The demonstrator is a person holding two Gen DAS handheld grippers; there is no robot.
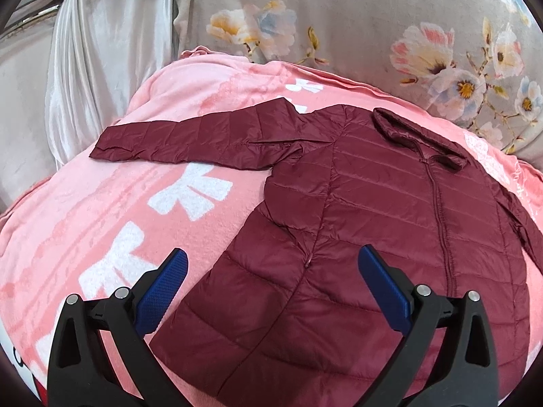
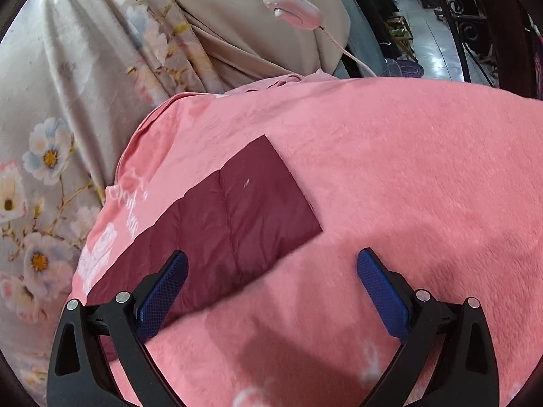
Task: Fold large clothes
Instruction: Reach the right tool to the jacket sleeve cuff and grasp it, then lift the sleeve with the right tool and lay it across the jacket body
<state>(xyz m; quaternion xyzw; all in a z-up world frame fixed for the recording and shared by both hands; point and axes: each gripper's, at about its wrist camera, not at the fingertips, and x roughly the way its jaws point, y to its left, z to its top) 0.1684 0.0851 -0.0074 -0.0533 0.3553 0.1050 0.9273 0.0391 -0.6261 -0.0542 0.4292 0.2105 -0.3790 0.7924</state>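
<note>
Across a pink fleece blanket (image 1: 85, 210) with white printed shapes lies a maroon quilted puffer jacket (image 1: 373, 203), spread flat with its front up and the zipper running down the middle. Its hood (image 1: 417, 135) lies at the far end, toward a grey floral sheet (image 1: 390, 17) that rises behind the blanket. One sleeve (image 1: 190, 135) stretches straight out to the left side of the left wrist view, flat on the blanket, its cuff well apart from the jacket body. The opposite sleeve runs down along the jacket's right edge in that view.

Over the hem end of the jacket hangs the left gripper (image 1: 273, 281), its jaws spread wide and holding nothing; the blue ribbed pads (image 1: 163, 291) stand apart, one above the blanket beside the jacket's edge, the other above the quilted fabric.

From the right wrist view, the right gripper (image 2: 271, 285) is likewise released, jaws wide and empty. The end of a maroon sleeve (image 2: 237, 213) lies flat on the blanket just ahead of it, the square cuff edge pointing away, with the left pad (image 2: 163, 291) over the sleeve's near part and the other pad over bare pink fleece. Whether either gripper touches the fabric cannot be told. A white corded switch (image 2: 292, 6) lies on beige cloth (image 2: 217, 17) beyond the blanket.
</note>
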